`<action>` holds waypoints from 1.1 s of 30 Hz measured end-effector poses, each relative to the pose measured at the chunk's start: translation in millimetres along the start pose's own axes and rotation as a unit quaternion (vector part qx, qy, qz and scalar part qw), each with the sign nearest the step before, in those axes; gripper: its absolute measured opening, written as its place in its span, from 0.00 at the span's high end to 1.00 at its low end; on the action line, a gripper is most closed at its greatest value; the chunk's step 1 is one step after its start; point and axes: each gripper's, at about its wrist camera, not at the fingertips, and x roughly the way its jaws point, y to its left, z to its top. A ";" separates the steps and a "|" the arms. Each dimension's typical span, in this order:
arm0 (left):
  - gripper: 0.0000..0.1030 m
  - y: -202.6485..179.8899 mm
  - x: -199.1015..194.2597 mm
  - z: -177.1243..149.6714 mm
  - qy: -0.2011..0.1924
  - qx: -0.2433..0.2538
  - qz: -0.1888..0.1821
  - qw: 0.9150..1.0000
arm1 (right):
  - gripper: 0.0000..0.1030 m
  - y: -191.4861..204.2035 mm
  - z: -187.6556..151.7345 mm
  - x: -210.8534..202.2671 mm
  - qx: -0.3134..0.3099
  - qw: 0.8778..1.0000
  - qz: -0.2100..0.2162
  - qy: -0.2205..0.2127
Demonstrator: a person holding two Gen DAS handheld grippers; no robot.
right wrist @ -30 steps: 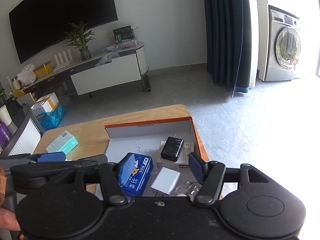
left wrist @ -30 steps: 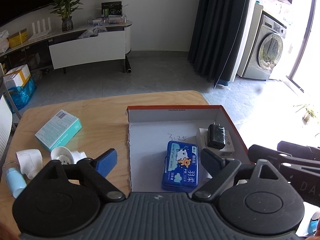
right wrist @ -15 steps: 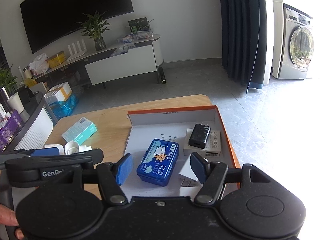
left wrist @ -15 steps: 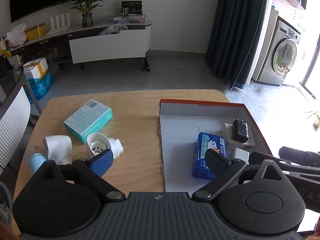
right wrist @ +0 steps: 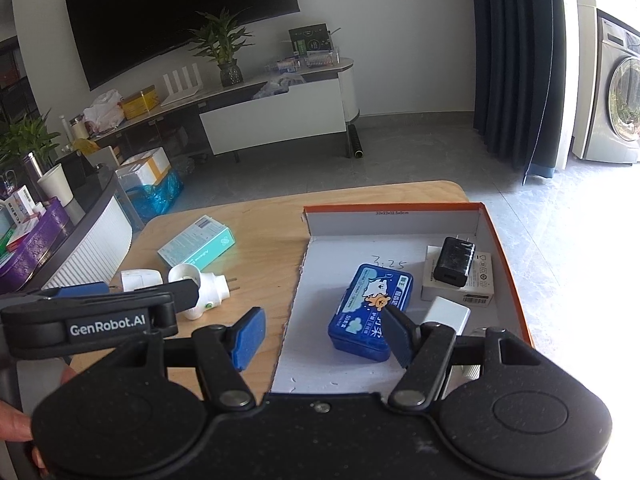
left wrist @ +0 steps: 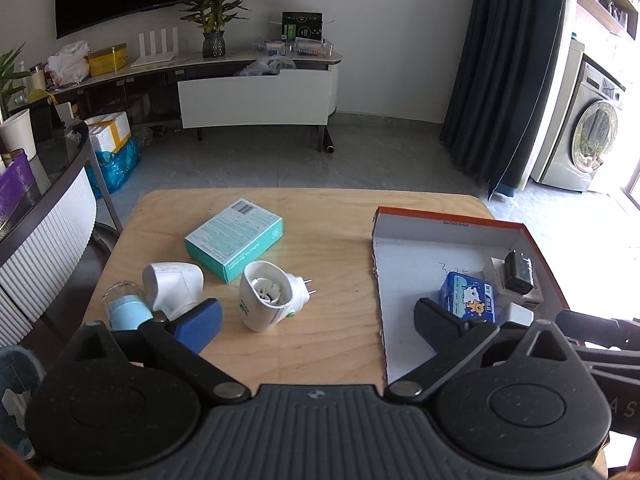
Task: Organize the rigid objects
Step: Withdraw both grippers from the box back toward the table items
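Observation:
An orange-rimmed cardboard box (left wrist: 448,220) (right wrist: 392,209) sits on the right of the wooden table. In it lie a blue tin (right wrist: 370,310) (left wrist: 470,298), a black charger (right wrist: 454,260) on a white carton (right wrist: 480,280), and a white adapter (right wrist: 446,314). Loose on the table's left are a teal box (left wrist: 234,238) (right wrist: 196,246), a white plug-in device (left wrist: 270,294), a white plug (left wrist: 174,284) and a light blue bottle (left wrist: 126,308). My left gripper (left wrist: 316,322) is open and empty above the table, near the plug-in device. My right gripper (right wrist: 322,336) is open and empty over the box's left edge.
A TV cabinet (left wrist: 256,92), a plant (left wrist: 212,12) and a washing machine (left wrist: 588,140) stand beyond the table. A ribbed white and dark counter (left wrist: 44,216) is at the left. The table's front edge is hidden by the grippers.
Both grippers have drawn back and swung left. The left gripper moved from over the box to over the loose items. The blue tin stays in the box.

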 end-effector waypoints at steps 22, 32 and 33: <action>0.00 58.1 -10.7 -17.4 0.018 -0.028 0.045 0.998 | 0.25 53.9 -7.0 22.5 -0.036 0.998 0.051 0.027; 0.00 81.1 -14.2 -21.1 0.018 -0.047 0.054 0.997 | 0.25 78.8 -7.8 31.9 -0.055 0.996 0.066 0.036; 0.00 83.6 -14.2 -21.6 0.018 -0.049 0.055 0.997 | 0.25 80.9 -7.7 32.9 -0.057 0.995 0.067 0.038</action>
